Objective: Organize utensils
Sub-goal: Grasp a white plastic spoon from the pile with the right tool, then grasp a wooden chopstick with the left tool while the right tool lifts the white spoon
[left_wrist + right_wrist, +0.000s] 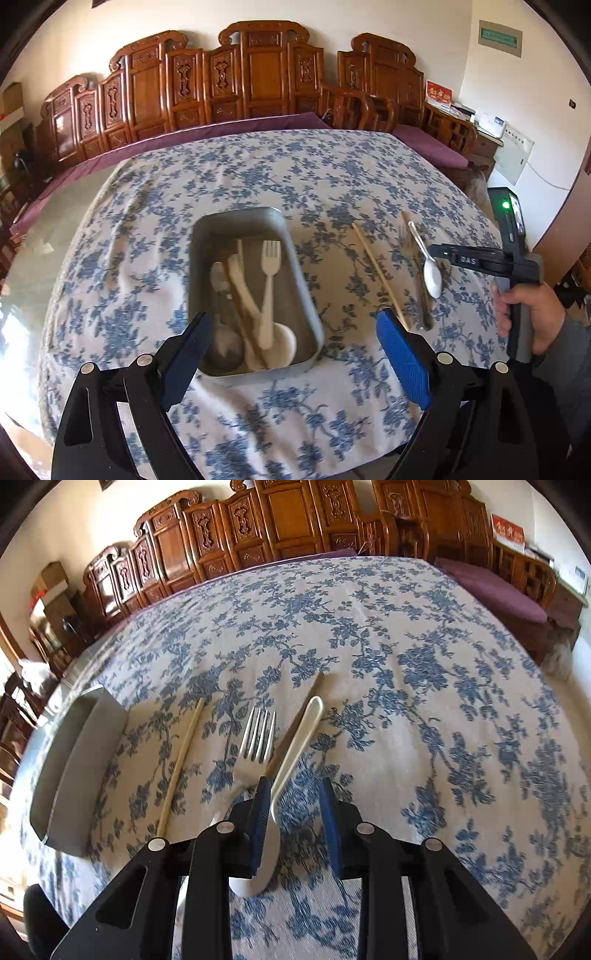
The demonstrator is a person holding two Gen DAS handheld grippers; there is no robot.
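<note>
Right gripper (295,825) fingers narrow, astride white spoon (291,764) near desk's right edge, not clamped; risk of snagging crossed fork (255,746); left gripper (291,354) wide over tray (240,225).

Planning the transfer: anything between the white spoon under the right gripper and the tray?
Only flat things: a metal fork and a chopstick lie on the cloth between the white spoon and the tray. The left gripper hovers open over the tray's near end.
</note>
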